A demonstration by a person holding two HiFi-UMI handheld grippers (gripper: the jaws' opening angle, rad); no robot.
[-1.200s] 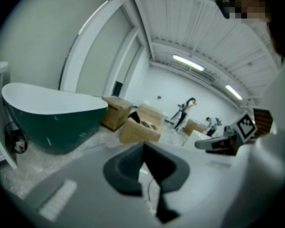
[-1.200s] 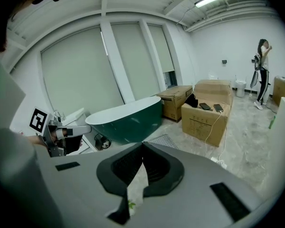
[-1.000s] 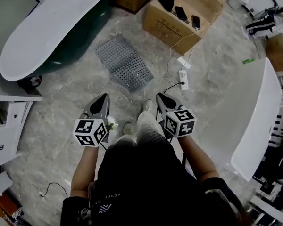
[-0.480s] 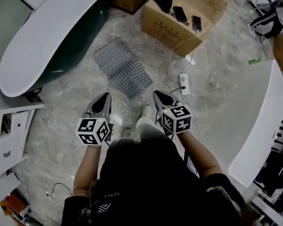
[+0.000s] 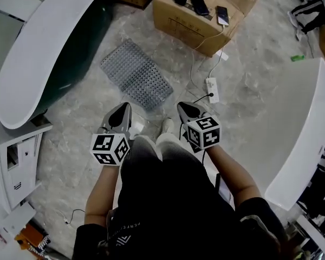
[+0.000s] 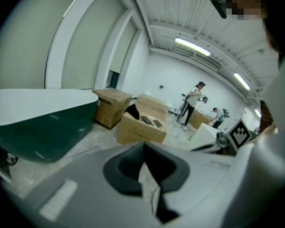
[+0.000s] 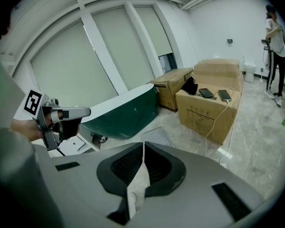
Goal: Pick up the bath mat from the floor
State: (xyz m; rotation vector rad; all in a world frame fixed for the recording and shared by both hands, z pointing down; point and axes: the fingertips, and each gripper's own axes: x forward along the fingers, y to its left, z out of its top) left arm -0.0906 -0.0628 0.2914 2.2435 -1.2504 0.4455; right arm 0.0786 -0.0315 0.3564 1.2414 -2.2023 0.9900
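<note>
The bath mat point(image 5: 136, 75), a grey rectangle covered in small bumps, lies flat on the marble floor beside the bathtub; in the right gripper view the bath mat point(image 7: 156, 136) shows just past the jaw tips. My left gripper point(image 5: 121, 111) hangs above the floor a little short of the mat's near edge, jaws together and empty. My right gripper point(image 5: 184, 108) is level with it, to the right of the mat's near corner, also shut on nothing. In the gripper views the left gripper point(image 6: 143, 148) and the right gripper point(image 7: 143, 148) each show tips meeting.
A dark green bathtub with a white rim point(image 5: 43, 42) runs along the mat's left. A cardboard box point(image 5: 197, 20) with phones on top stands behind it, a power strip point(image 5: 212, 90) and cables to its right. A white table point(image 5: 298, 123) is right, a white cabinet point(image 5: 16, 156) left.
Both grippers and the person have moved forward, so the mat now lies closer to the jaw tips. Both grippers stay shut.
</note>
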